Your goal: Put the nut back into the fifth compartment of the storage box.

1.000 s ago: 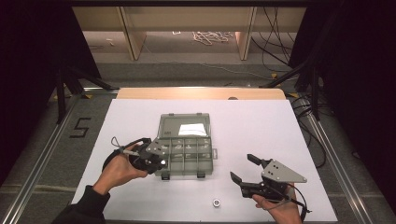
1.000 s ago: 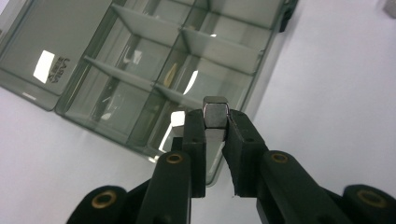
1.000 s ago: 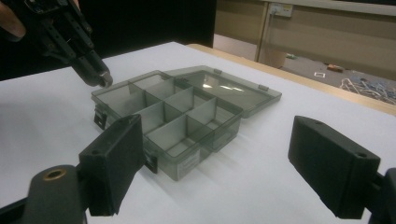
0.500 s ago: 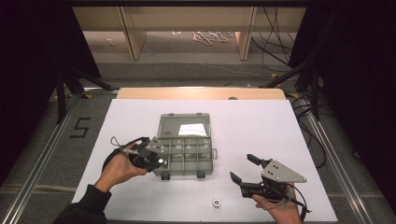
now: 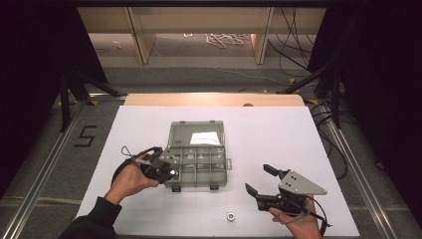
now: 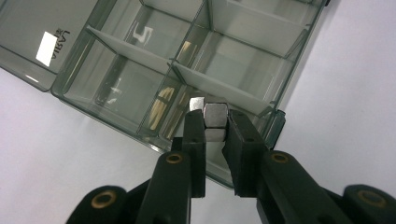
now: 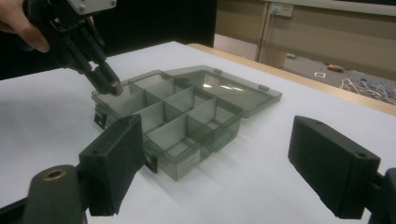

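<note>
Right then, the left gripper (image 6: 215, 127) clamped a steel nut (image 6: 215, 115) over the near corner compartment of the open organiser box (image 5: 199, 162). Next move, I reckoned: lower, release inside. The right gripper (image 5: 260, 179) waited wide open, a second nut (image 5: 230, 216) lying nearby.

The open box (image 5: 198, 160) lies mid-counter (image 5: 278, 134), lid behind. The left claw (image 6: 215, 135) holds a nut (image 6: 215, 115) over its near-left corner, seemingly. A second nut (image 5: 230, 216) lies in front; the right claw (image 5: 258, 179) stands to the right.
</note>
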Tool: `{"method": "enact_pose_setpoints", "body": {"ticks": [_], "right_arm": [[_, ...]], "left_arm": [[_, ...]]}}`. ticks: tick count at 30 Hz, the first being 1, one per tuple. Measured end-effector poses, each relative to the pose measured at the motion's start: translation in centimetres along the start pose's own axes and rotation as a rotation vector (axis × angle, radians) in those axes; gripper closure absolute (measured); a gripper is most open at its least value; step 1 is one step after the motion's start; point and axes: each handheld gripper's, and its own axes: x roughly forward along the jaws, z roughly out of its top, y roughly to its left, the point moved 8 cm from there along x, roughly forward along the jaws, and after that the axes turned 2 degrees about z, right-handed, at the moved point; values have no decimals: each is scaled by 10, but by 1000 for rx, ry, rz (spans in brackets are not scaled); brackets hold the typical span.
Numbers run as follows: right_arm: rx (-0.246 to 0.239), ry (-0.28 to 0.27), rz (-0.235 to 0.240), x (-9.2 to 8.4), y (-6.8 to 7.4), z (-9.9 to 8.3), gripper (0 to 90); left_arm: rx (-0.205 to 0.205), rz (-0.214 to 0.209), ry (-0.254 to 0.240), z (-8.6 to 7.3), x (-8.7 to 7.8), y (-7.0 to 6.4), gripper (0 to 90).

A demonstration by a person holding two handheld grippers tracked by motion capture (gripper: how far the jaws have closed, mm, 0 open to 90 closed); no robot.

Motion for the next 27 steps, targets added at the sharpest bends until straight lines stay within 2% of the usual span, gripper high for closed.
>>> {"method": "enact_pose_setpoints", "body": {"ticks": [8, 9, 12, 14, 16, 18, 19, 21, 23, 24, 27], "right_arm": [[3, 6, -1, 0, 0, 0, 192], [4, 1, 3, 0, 1, 0, 192], [3, 6, 0, 0, 0, 0, 192], [0, 4, -2, 0, 0, 0, 192], [-1, -1, 1, 0, 0, 0, 192], [1, 3, -3, 0, 0, 0, 192], [1, -1, 0, 0, 0, 0, 192], [3, -1, 1, 0, 0, 0, 191], [3, 2, 1, 0, 0, 0, 192], [7, 1, 3, 0, 1, 0, 192], [5, 2, 1, -1, 0, 0, 192]], "left_arm": [[-5, 2, 3, -1, 3, 1, 760], [5, 4, 1, 0, 2, 1, 763], [-7, 8, -20, 1, 1, 1, 757], [-27, 9, -33, 2, -1, 2, 707], [-13, 3, -27, 3, -3, 1, 710], [-30, 8, -47, 6, -5, -1, 680], [-23, 8, -50, 7, -7, -2, 661], [-55, 7, -82, 13, -9, -7, 642], [-55, 8, -96, 16, -12, -11, 614], [-71, 11, -107, 19, -13, -14, 585], [-60, -24, -125, 27, -16, -26, 509]]}}
